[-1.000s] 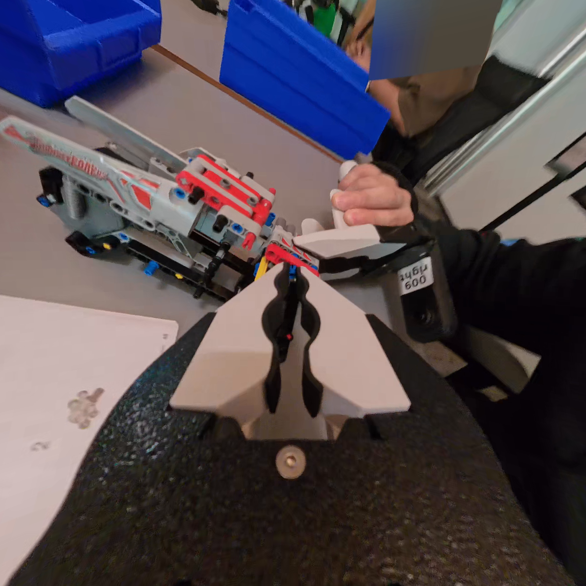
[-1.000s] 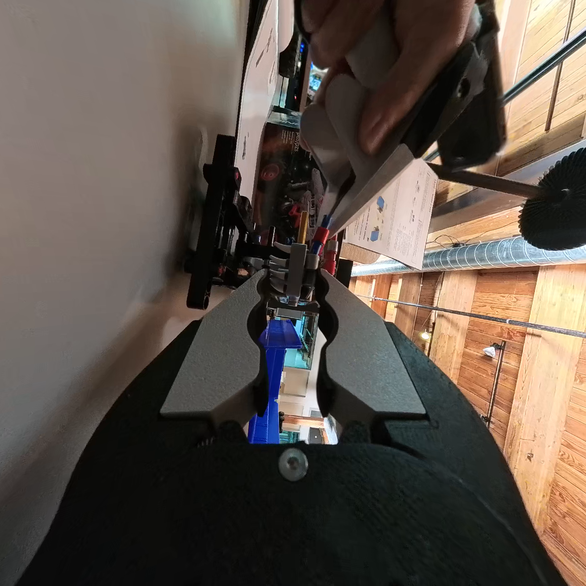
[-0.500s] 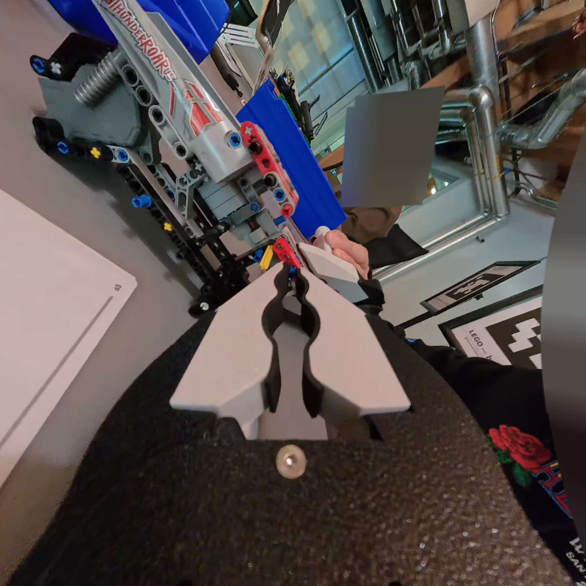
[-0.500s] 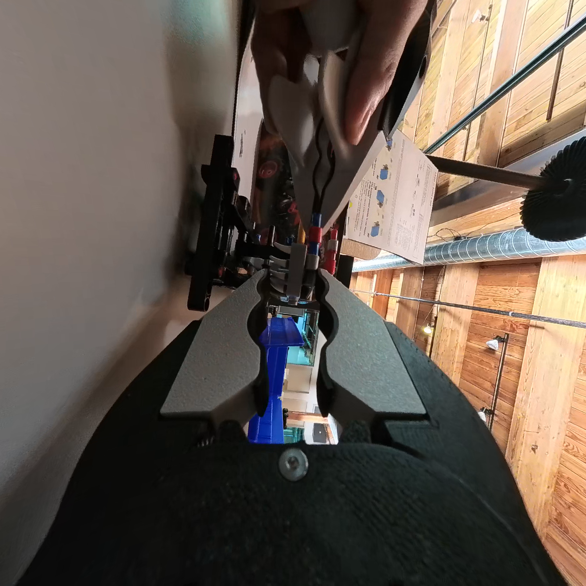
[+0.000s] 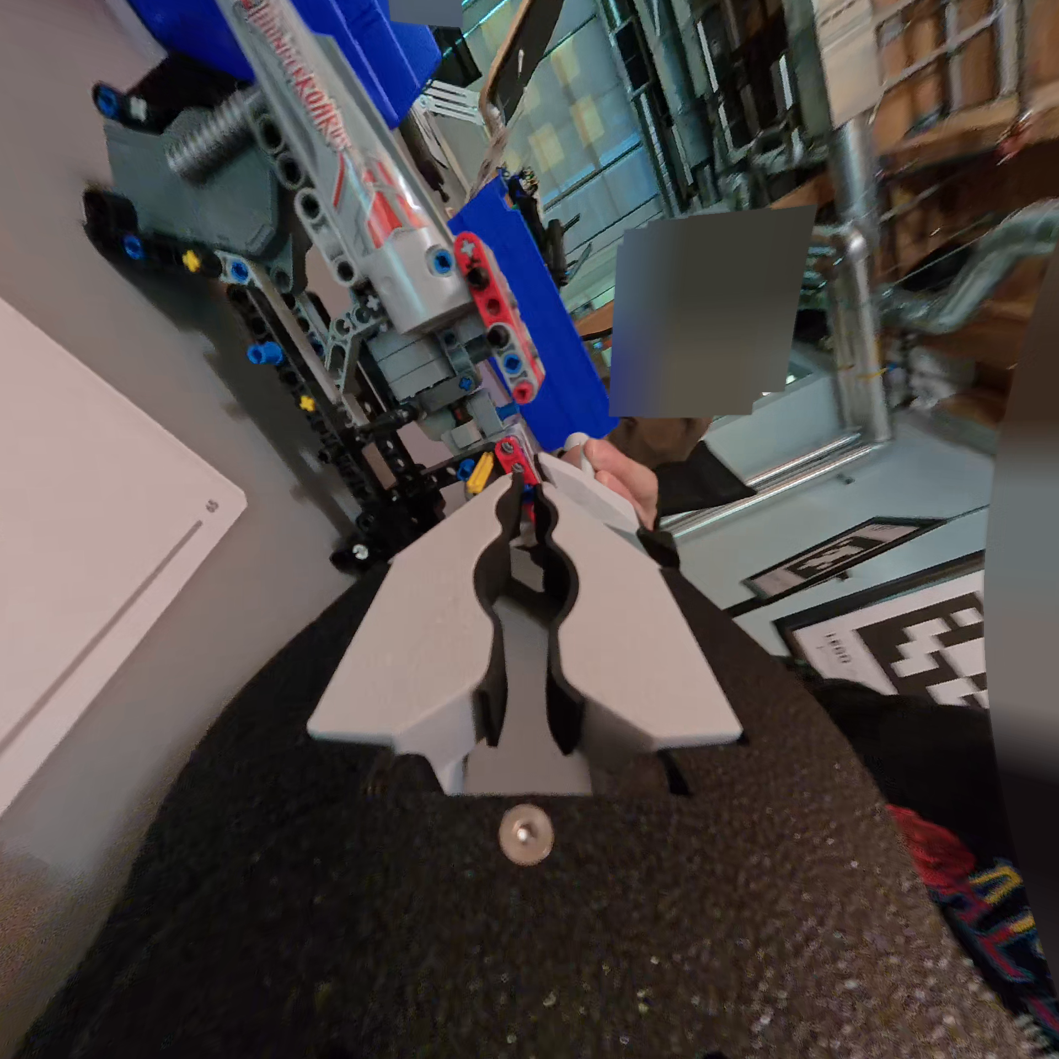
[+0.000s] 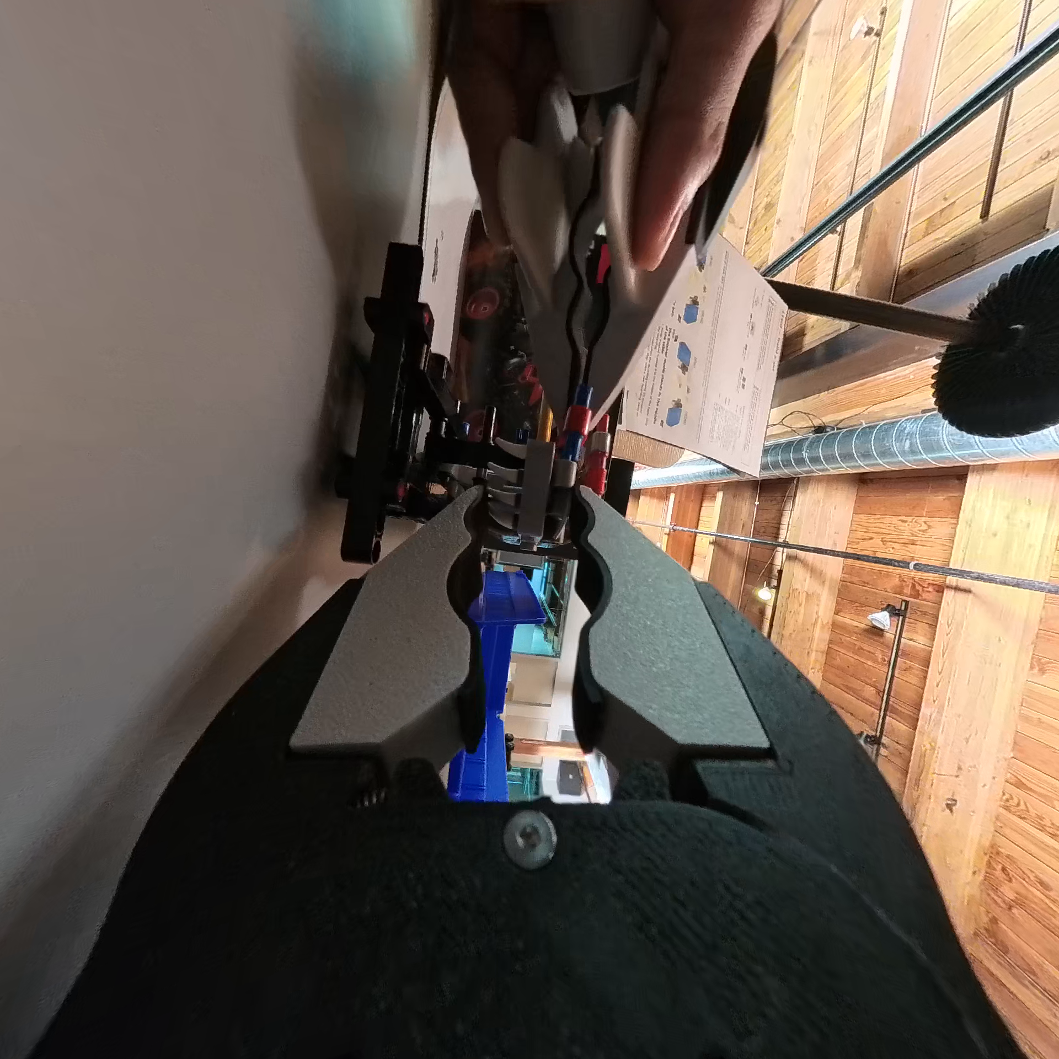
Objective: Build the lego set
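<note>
The lego model (image 5: 401, 286), grey and black with red beams, stands tilted on the grey table (image 5: 34, 172). It also shows in the right wrist view (image 6: 395, 401). My left gripper (image 5: 524, 487) is shut on a small red and blue pin (image 5: 518, 458) at the model's near end. My right gripper (image 6: 527, 495) is shut on a grey part (image 6: 536, 487) at the same end of the model. In the right wrist view the left gripper (image 6: 581, 384) comes in from above with the pin (image 6: 579, 412) at its tips. In the left wrist view the right gripper (image 5: 553, 464) meets mine tip to tip.
Blue bins (image 5: 533, 321) stand behind the model. A white instruction sheet (image 5: 86, 516) lies on the table at left. A person's hand (image 5: 619, 475) holds the right gripper. Another printed sheet (image 6: 716, 367) and a black-and-white marker board (image 5: 917, 647) are nearby. Both grippers' tips are close together, under 4 cm apart.
The left wrist view has rolled sharply, and the left gripper has turned around the pin while staying shut on it. The right gripper has kept its hold on the model.
</note>
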